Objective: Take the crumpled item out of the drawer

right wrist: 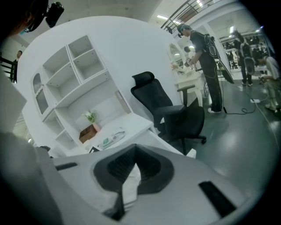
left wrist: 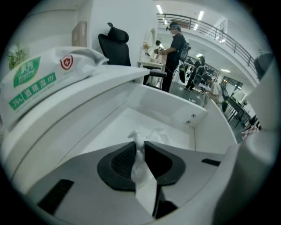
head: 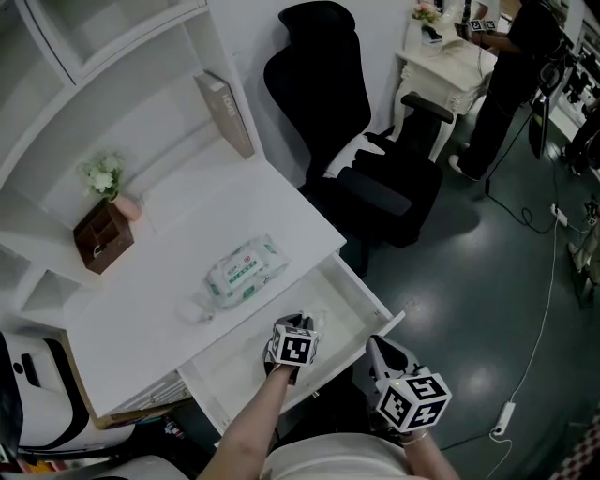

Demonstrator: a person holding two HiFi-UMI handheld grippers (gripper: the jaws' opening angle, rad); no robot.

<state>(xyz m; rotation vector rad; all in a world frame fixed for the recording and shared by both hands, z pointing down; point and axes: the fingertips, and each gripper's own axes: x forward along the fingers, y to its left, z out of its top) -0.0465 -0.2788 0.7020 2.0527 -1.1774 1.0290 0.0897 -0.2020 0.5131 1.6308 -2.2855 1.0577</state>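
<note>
- A black office chair (head: 361, 141) stands on the dark grey floor (head: 487, 300).
- Left of the chair: a white table (head: 272, 206) under white shelves (head: 112, 84) (set against the white wall (head: 248, 37)).
- Right of the chair, farther off: a small white dresser (head: 445, 70).
- High beyond the chair: strip lights (left wrist: 159, 9).

My left gripper (head: 298, 328) points down into the open drawer (head: 239, 361) under the white worktop (head: 281, 211), with a pale crumpled item (head: 317, 319) at its tip; its jaws sit under the marker cube. My right gripper (head: 382, 349) hangs just outside the drawer front. A wipes pack (head: 246, 272) and a brown box (head: 103, 236) rest on the worktop.
</note>
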